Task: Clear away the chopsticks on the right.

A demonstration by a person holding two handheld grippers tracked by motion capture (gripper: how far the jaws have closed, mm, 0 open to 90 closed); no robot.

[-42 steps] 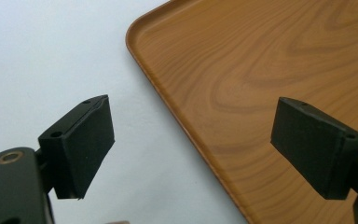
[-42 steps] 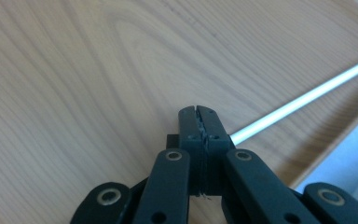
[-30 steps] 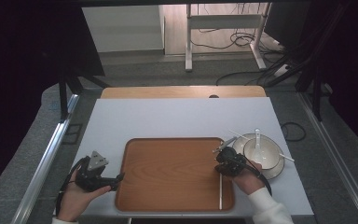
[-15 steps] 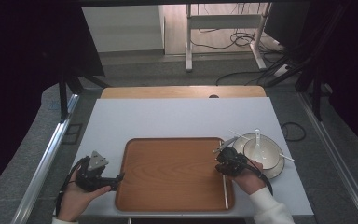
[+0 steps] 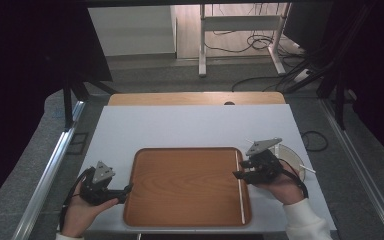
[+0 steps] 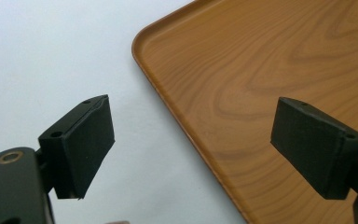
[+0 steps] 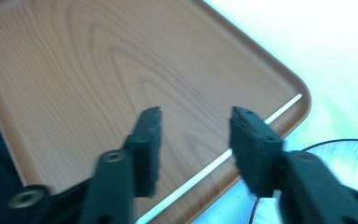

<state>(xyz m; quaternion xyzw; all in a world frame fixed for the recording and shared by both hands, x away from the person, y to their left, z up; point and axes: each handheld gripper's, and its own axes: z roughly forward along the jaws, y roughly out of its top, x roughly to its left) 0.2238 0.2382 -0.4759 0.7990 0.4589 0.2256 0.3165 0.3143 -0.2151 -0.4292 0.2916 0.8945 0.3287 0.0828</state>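
Right hand-held gripper [image 5: 241, 176] has just been opening, jaws released, nothing between them, hovering over white stick [image 5: 240, 186] lying along tray [image 5: 180, 185] right edge, apparently deposited there. Left hand-held gripper [image 5: 125, 189] released, idling on desk [image 5: 180, 125].

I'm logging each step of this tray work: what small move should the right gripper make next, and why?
Probably swing toward the bowl for another stick: the right gripper hangs open and empty above the tray, where one white stick already lies along its edge.
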